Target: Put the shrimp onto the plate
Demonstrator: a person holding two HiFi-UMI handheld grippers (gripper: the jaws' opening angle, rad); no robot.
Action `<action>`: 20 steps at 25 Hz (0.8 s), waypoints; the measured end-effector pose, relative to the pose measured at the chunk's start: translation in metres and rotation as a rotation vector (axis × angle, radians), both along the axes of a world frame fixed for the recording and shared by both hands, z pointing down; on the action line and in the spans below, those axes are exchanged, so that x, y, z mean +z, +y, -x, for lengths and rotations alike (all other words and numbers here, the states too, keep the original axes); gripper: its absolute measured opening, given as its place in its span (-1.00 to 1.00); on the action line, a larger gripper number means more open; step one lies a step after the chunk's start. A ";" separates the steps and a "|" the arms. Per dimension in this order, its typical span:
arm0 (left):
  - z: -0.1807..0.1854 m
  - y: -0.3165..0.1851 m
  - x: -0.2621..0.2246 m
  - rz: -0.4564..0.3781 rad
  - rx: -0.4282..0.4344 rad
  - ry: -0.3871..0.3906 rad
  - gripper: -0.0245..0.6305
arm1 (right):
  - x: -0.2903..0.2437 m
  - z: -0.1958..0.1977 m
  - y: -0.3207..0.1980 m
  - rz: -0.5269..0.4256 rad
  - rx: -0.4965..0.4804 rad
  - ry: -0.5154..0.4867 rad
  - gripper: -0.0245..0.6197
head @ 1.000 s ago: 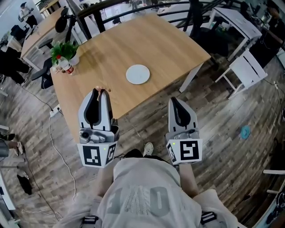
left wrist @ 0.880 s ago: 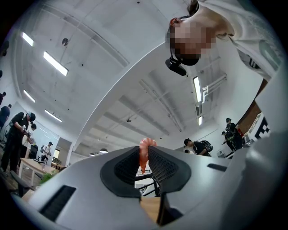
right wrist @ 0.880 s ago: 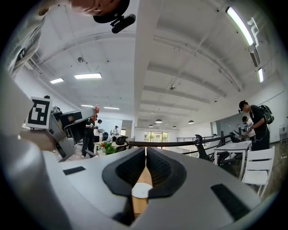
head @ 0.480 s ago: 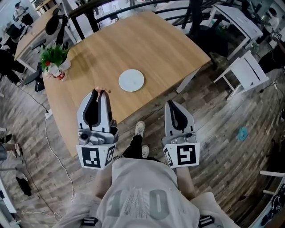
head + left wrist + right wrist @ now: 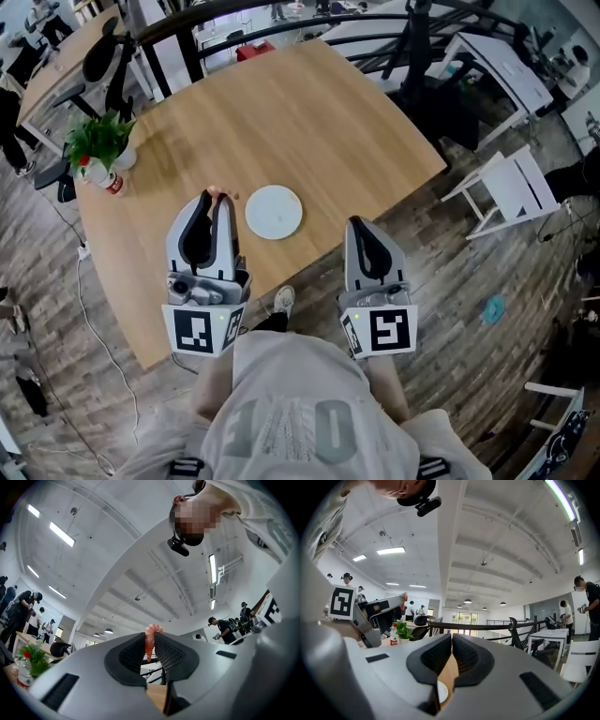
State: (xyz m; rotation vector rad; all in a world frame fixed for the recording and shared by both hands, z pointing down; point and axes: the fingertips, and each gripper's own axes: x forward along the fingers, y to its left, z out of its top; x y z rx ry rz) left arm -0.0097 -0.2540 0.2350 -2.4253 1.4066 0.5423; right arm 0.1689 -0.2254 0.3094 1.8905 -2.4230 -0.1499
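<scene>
A small pink-orange shrimp (image 5: 150,641) is pinched between the tips of my left gripper (image 5: 215,199), which is shut on it; in the head view the shrimp (image 5: 216,191) pokes out past the jaw tips, just left of the plate. The round white plate (image 5: 274,212) lies on the wooden table (image 5: 281,103), near its front edge, and shows as a sliver below the right jaws (image 5: 443,693). My right gripper (image 5: 360,228) hovers right of the plate near the table's edge, jaws shut on nothing (image 5: 452,641).
A potted green plant (image 5: 97,141) and a red-capped bottle (image 5: 101,177) stand at the table's far left. A black railing (image 5: 281,19) runs behind the table. A white folding chair (image 5: 511,192) sits on the plank floor at right. People stand in the distance.
The table and plate have drawn closer in the head view; the plate now lies right beside my left gripper's tips. Both grippers keep the same hold.
</scene>
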 end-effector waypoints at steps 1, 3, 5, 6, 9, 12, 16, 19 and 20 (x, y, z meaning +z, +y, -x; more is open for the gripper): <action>0.000 -0.009 0.000 -0.001 -0.001 -0.002 -0.73 | -0.002 0.001 -0.012 -0.002 -0.005 0.001 -0.86; 0.001 -0.025 0.000 0.002 -0.003 -0.009 -0.73 | -0.006 0.006 -0.033 -0.008 -0.017 0.004 -0.86; 0.001 -0.038 0.001 0.006 -0.001 -0.014 -0.73 | -0.009 0.010 -0.050 -0.016 -0.026 0.004 -0.86; 0.001 -0.045 0.002 0.008 -0.002 -0.015 -0.73 | -0.009 0.011 -0.057 -0.018 -0.028 0.001 -0.86; 0.002 -0.062 0.006 0.028 -0.012 -0.018 -0.73 | -0.007 0.014 -0.075 -0.004 -0.033 -0.009 -0.86; 0.001 -0.076 0.015 0.066 -0.031 -0.032 -0.73 | 0.001 0.016 -0.085 0.031 -0.053 -0.006 -0.86; -0.005 -0.093 0.019 0.084 -0.054 -0.041 -0.73 | 0.003 0.010 -0.104 0.039 -0.075 -0.014 -0.86; -0.008 -0.096 0.013 0.075 -0.067 -0.043 -0.73 | 0.001 0.006 -0.115 0.036 -0.089 -0.020 -0.86; -0.009 -0.098 0.012 0.070 -0.071 -0.043 -0.73 | 0.000 0.005 -0.118 0.036 -0.093 -0.024 -0.86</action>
